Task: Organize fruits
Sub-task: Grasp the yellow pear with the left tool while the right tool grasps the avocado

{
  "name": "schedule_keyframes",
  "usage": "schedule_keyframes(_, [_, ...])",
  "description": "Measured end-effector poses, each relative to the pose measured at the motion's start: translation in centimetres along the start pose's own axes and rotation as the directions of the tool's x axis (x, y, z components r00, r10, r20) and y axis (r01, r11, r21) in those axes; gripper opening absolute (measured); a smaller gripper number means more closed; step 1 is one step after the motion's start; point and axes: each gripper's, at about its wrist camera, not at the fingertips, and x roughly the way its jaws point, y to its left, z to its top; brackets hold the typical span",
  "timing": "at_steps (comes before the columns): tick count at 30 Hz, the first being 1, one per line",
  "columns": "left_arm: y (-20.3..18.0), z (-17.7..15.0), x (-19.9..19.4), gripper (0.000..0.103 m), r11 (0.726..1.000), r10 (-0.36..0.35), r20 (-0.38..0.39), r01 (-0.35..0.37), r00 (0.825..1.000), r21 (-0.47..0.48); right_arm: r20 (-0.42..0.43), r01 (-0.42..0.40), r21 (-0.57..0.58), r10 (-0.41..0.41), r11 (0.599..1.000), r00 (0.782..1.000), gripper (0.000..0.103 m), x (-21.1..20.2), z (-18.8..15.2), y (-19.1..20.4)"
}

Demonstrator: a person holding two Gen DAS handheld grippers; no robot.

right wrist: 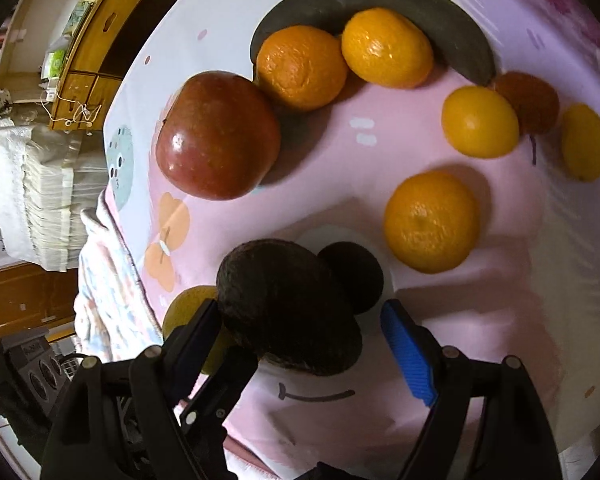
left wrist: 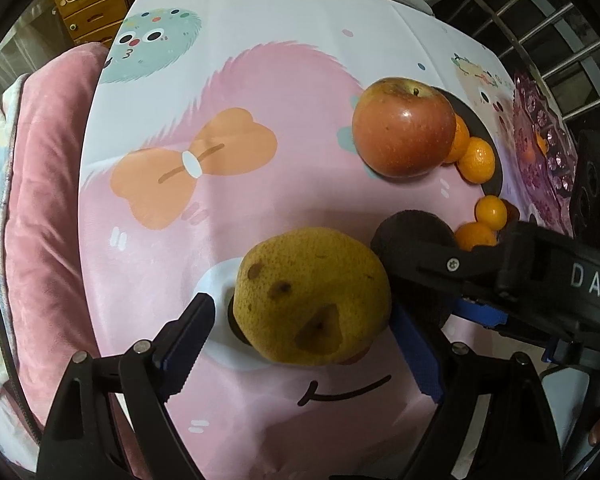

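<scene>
Both our grippers are pointing steeply down. Our left gripper (left wrist: 304, 344) has its jaws spread wide, the blue pads (left wrist: 182, 350) standing clear on either side with nothing pinched. Our right gripper (right wrist: 304, 344) is spread wide too, one blue-padded finger (right wrist: 410, 354) out to the side, not pressing anything. From the left wrist view, the right one sits just beside the left, almost crowding it.
</scene>
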Motion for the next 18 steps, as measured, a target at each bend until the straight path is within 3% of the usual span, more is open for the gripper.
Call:
schedule_keyframes(5, [0.34,0.49,0.15,0.085,0.999,-0.029,0.018,0.03,0.999,-0.015,0.006,0.024,-0.019,-0.024,1.0,1.0,0.081,-0.01,0.16,0.34])
schedule_keyframes(11, [0.11,0.5,0.39,0.075,0.998,-0.066,0.016,0.066,0.998,-0.02,-0.007,-0.024,-0.028,0.024,0.999,1.0,0.06,0.03,0.25,0.1])
schedule_keyframes(18, [-0.26,0.32,0.32,0.074,0.998,-0.055,0.012,0.055,0.998,-0.013,-0.018,-0.027,-0.022,0.026,0.999,0.999,0.06,-0.01,0.16,0.03])
